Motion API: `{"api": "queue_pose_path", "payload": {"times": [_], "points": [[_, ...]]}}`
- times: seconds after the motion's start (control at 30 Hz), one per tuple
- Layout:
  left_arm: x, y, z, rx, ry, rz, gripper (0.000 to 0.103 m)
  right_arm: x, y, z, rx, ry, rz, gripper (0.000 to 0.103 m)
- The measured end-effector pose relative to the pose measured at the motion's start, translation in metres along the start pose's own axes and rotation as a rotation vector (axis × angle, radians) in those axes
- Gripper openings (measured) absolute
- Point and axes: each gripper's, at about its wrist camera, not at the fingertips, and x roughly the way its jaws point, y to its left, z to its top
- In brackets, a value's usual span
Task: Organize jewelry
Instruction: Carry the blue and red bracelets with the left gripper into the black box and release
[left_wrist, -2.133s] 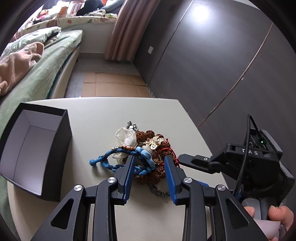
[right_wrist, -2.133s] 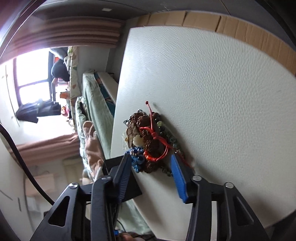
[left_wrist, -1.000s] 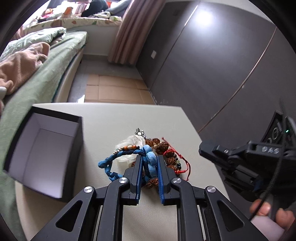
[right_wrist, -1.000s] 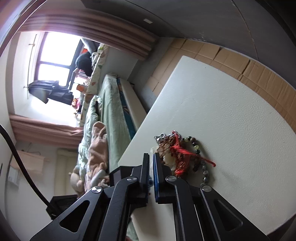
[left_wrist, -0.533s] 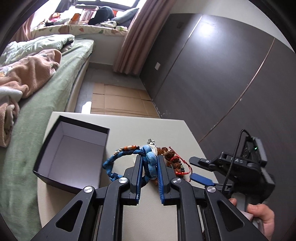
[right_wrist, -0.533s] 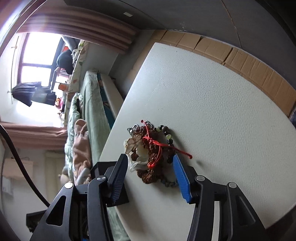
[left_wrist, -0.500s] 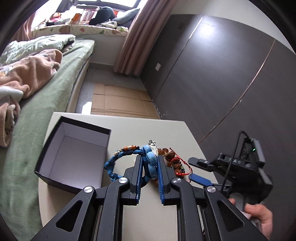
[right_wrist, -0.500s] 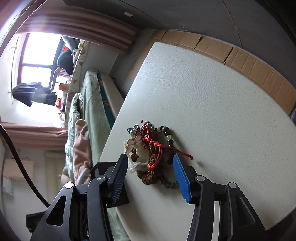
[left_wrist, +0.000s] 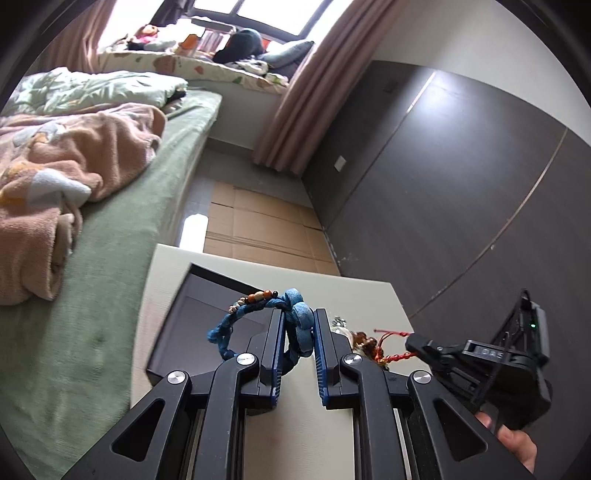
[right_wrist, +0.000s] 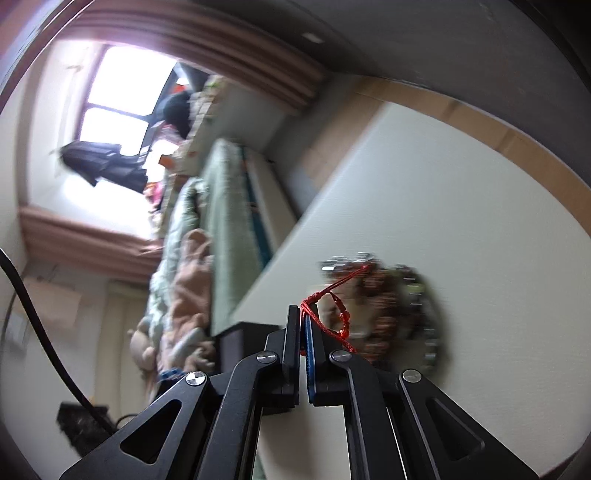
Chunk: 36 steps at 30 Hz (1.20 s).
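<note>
The left tongs (left_wrist: 299, 332) are nearly closed, with only a narrow gap that is filled by the thick knotted end of a blue braided bracelet (left_wrist: 255, 314), which they pinch and hold up off the desk (left_wrist: 369, 299). The bracelet's loop stands on edge and runs out to the left of the tongs, its long axis roughly level, with a short run of brown, orange and black beads (left_wrist: 258, 296) along its top. It hangs in front of and above the open black box (left_wrist: 207, 295), whose pale grey inside shows nothing in the part that can be seen; the tongs and bracelet hide the rest.

The right tongs (right_wrist: 303, 314) are pressed almost fully together and grip a red cord bracelet (right_wrist: 332, 295). The cord stretches taut from their tips up and to the right, toward the jewelry pile (right_wrist: 388, 314) lying on the desk, where its far end is lost in blur. The pile is a smeared heap of brown beads, dark beads and something silvery at its top edge; single pieces cannot be told apart. From the left wrist view, the right tongs (left_wrist: 412, 341) sit just right of that pile (left_wrist: 364, 339), red cord at their tip.

A bed (left_wrist: 122, 236) with green sheet runs beside the desk.
</note>
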Motion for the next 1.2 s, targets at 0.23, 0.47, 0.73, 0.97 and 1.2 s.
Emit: {"api": "queue_pose_path", "payload": {"times": [0.23,0.47,0.73,0.97,1.2], "points": [[-0.008,0.013,0.007,-0.019,-0.018,0.015,0.016,0.016,0.035,-0.015,-0.087,0.037,0.118,0.005],[-0.012,0.028,0.012,-0.049,-0.024,0.031,0.016,0.042,0.066,-0.036,-0.144,0.092,0.198,0.005],[-0.012,0.034,0.012,-0.066,-0.014,0.034,0.016,0.088,0.085,-0.061,-0.149,0.215,0.193,0.03],[0.001,0.029,0.011,-0.066,0.026,0.016,0.016,0.088,0.078,-0.061,-0.136,0.223,0.187,0.054],[0.006,0.029,0.01,-0.092,0.023,0.047,0.016,0.085,0.08,-0.06,-0.122,0.237,0.257,0.054]]}}
